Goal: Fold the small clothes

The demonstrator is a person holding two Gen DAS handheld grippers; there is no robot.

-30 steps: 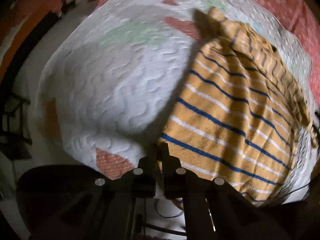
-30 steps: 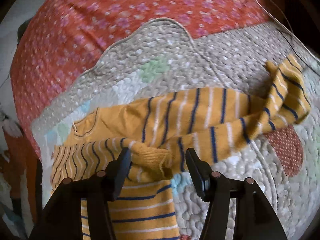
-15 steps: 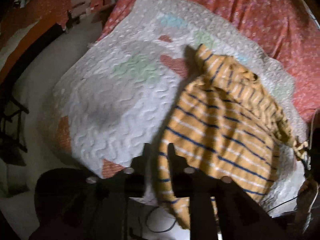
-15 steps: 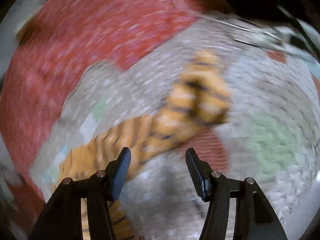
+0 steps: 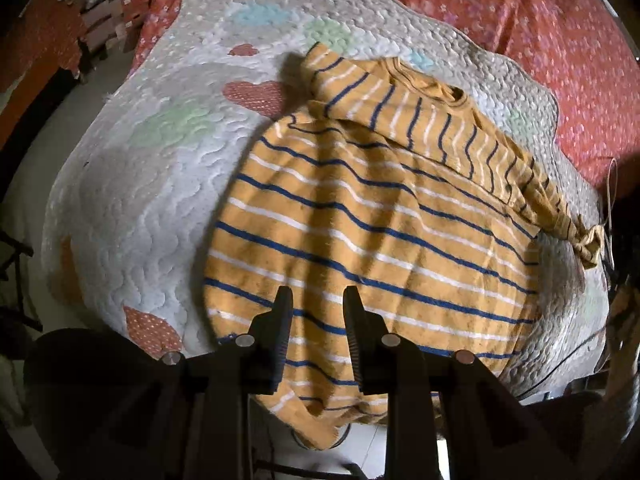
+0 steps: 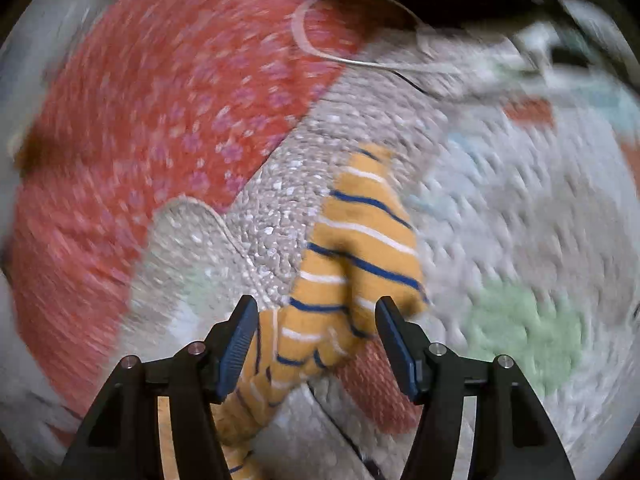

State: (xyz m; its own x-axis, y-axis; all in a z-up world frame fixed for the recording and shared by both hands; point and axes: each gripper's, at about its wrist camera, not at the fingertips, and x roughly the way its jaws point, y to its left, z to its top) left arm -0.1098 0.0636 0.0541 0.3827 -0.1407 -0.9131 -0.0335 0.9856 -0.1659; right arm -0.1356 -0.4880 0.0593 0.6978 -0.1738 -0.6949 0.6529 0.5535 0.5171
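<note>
A small orange shirt (image 5: 372, 220) with blue and white stripes lies spread on a white quilted mat (image 5: 140, 176). Its hem hangs over the mat's near edge. One sleeve is folded across the chest toward the right. My left gripper (image 5: 316, 300) is open and empty just above the shirt's lower hem. In the blurred right wrist view, my right gripper (image 6: 312, 312) is open and empty. The other striped sleeve (image 6: 360, 248) lies on the mat (image 6: 520, 220) just ahead of and between its fingers; whether they touch it I cannot tell.
The mat lies on a red flowered bedsheet (image 5: 540, 32), which also shows in the right wrist view (image 6: 160, 100). A thin white cable (image 6: 360, 60) loops at the mat's far edge. Floor and dark furniture (image 5: 24, 240) sit left of the bed.
My left gripper opened, let go of the shirt's hem and pulled back. My right gripper swung from the folded sleeve over to the other sleeve, staying open.
</note>
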